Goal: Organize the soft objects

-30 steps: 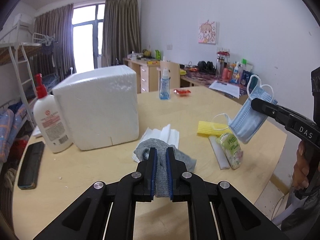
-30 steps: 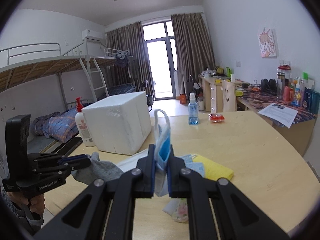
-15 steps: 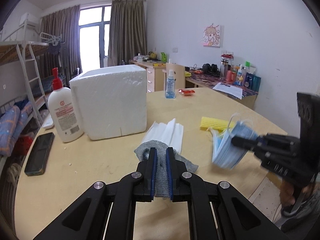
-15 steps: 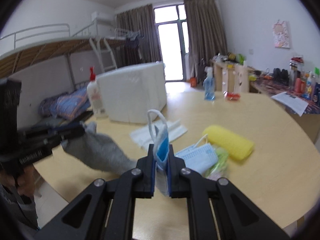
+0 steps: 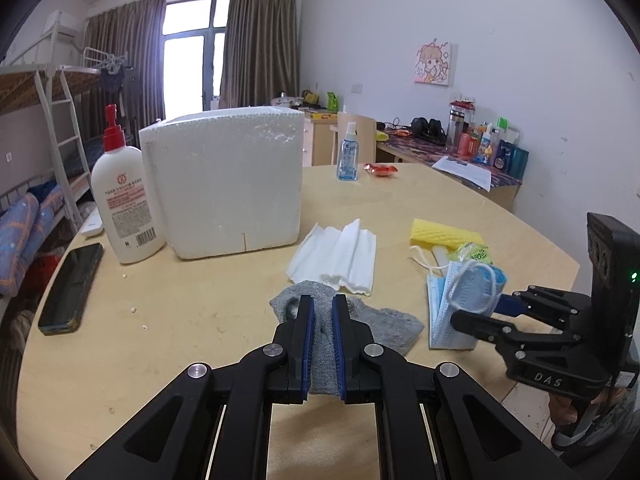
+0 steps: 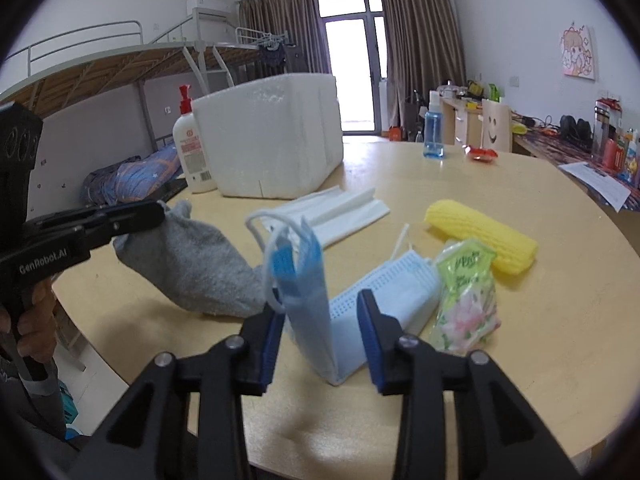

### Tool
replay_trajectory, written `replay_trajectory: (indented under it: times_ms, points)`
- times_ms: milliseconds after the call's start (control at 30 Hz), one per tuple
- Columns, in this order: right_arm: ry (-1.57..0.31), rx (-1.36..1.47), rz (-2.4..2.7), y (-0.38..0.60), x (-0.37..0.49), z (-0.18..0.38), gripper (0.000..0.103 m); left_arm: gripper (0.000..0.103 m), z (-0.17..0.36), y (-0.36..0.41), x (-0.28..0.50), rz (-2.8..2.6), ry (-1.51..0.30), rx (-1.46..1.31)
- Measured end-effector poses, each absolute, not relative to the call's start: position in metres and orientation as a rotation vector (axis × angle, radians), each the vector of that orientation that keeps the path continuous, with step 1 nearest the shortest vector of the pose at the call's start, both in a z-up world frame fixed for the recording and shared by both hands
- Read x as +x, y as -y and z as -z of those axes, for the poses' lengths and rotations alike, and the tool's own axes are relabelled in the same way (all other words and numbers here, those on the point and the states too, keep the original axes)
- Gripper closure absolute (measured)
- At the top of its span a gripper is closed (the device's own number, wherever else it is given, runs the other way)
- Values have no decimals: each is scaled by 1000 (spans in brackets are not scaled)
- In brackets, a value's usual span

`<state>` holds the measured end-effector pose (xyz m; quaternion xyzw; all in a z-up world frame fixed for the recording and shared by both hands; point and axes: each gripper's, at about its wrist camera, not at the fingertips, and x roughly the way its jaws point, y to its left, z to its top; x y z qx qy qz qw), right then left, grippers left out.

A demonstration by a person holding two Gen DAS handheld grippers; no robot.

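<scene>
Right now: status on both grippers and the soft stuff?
Left gripper shut on grey sock. Right gripper opening, blue mask between the jaws, resting on table. Nothing blocking.

The left hand-held gripper (image 5: 320,310) is clamped on a grey sock (image 5: 384,326), whose free end lies on the round wooden worktop (image 5: 180,320). Just beyond the sock sits a stack of white folded cloths (image 5: 340,256), and behind that a white foam box (image 5: 228,180) with a red-capped lotion bottle (image 5: 122,196) at its left. A black phone (image 5: 72,288) lies near the left edge. At the right, the right hand-held gripper (image 5: 472,312) has its jaws opening around a blue face mask (image 5: 456,304) that rests on the worktop, with a yellow sponge cloth (image 5: 444,234) and a green packet (image 5: 474,252) just beyond it
</scene>
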<state>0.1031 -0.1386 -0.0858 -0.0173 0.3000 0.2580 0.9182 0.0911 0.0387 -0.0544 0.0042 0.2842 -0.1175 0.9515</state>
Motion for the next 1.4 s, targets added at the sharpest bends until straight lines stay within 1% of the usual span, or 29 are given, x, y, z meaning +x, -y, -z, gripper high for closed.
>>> replay_trajectory:
  times_ms: [200,233,267,300,367,600,833,867,1067,1133,1300,1400]
  points:
    - [-661,-74,-534,132,103,98,62,93,57,-40,91,244,-588,1]
    - [-666,-75,-534,133,103,99,70,93,57,-40,91,244,-589,-1]
    - [-672,-73,-536,133,102,100,80,93,57,-40,91,246,-589,-4]
    - [-679,-67,-537,134,102,101,83,93,57,-40,91,250,-589,-6]
    - [-679,-62,-538,136,101,99,91,95,57,-40,90,261,-590,-10]
    - [-637,-8,-542,146,99,78,92,95,45,-43,84,266,-557,-29]
    - [-546,30,-538,150,92,43,92,96,16,-41,67,245,-463,-15]
    - [-531,32,-541,150,89,39,92,100,13,-40,65,239,-451,-12]
    - [-470,44,-552,149,76,19,92,100,-3,-36,43,214,-386,8]
    - [-457,49,-559,149,73,14,92,100,-2,-36,39,209,-383,19]
    - [-447,41,-561,148,67,14,92,100,13,-46,33,193,-446,-3]
    - [-452,47,-565,149,65,17,92,96,24,-47,35,177,-489,5]
